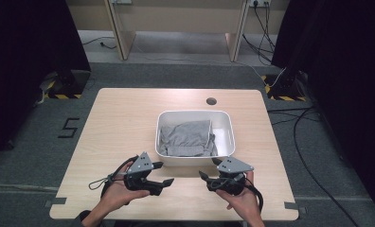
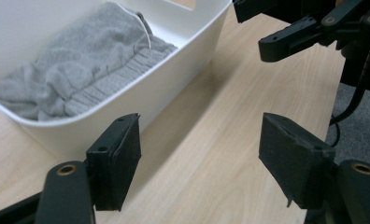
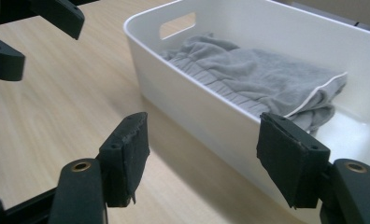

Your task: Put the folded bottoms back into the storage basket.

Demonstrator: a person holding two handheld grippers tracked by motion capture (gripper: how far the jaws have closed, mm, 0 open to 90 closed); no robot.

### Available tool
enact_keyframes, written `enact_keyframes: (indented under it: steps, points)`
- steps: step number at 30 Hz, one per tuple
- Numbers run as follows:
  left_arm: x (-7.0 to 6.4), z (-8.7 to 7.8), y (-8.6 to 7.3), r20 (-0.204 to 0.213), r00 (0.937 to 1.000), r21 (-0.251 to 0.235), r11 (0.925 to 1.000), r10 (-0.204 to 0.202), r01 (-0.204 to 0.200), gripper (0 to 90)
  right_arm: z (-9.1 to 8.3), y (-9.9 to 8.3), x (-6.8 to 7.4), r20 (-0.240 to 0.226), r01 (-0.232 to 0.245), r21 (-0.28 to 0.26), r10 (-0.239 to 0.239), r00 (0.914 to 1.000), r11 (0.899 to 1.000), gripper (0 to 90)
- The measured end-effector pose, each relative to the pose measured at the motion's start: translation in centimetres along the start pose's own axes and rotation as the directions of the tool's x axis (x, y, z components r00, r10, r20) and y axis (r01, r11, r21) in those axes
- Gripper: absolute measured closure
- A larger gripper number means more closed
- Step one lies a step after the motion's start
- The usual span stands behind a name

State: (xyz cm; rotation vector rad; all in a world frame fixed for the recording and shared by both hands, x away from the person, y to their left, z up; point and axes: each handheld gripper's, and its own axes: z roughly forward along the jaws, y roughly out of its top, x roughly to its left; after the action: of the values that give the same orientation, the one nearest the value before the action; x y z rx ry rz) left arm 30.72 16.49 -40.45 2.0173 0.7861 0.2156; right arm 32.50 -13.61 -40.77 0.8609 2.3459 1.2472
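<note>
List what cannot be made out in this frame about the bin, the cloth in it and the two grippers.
- Grey knitted cloth: folded, so what garment it is stays unclear; its underside is hidden in every view.
- White plastic bin: the right gripper view's edge cuts off its far end; the cloth covers much of the floor.
- Left gripper and right gripper: the high view shows the jaws too small; pad wear is unreadable.

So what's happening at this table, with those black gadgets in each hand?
A person holds two black tongs, the left tongs and the right tongs, just in front of a white plastic tub on the light wooden table. Both are open and hold nothing. A crumpled grey knitted garment lies inside the tub, untouched so far.
</note>
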Motion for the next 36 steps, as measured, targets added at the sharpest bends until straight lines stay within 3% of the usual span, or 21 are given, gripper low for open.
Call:
enact_keyframes:
  steps: [10,16,19,23,31,36]
  points:
    - [0.5,-1.4,-3.3,-0.006,0.9967,-0.003,0.9968,-0.080,0.080,29.9,-0.2,-2.0,0.9,-0.023,-0.023,0.031,0.024,0.9995,0.999,34.9]
    - [0.3,-1.0,-4.4,-0.016,0.9975,0.005,0.9976,-0.068,0.068,30.1,-0.3,-2.6,1.4,-0.035,-0.033,0.033,0.034,0.9988,0.999,35.0]
    - [0.3,-0.3,-5.2,-0.011,0.9976,0.030,0.9972,-0.068,0.068,30.1,-0.1,-2.9,1.9,-0.038,-0.010,0.045,0.012,0.9992,0.999,35.0]
    - [0.4,0.0,-5.7,-0.023,0.9988,0.017,0.9989,-0.043,0.043,29.1,-0.3,-3.3,2.1,-0.048,-0.012,0.035,0.014,0.9988,0.999,35.1]
    - [0.5,0.1,-6.8,-0.046,0.9977,0.008,0.9987,-0.049,0.050,20.3,-0.6,-4.6,2.1,-0.044,-0.020,0.034,0.021,0.9988,0.999,34.9]
    - [0.6,0.1,-7.7,-0.038,0.9972,0.018,0.9978,-0.063,0.064,15.6,-0.4,-5.6,2.0,-0.031,-0.028,0.050,0.030,0.9991,0.998,34.2]
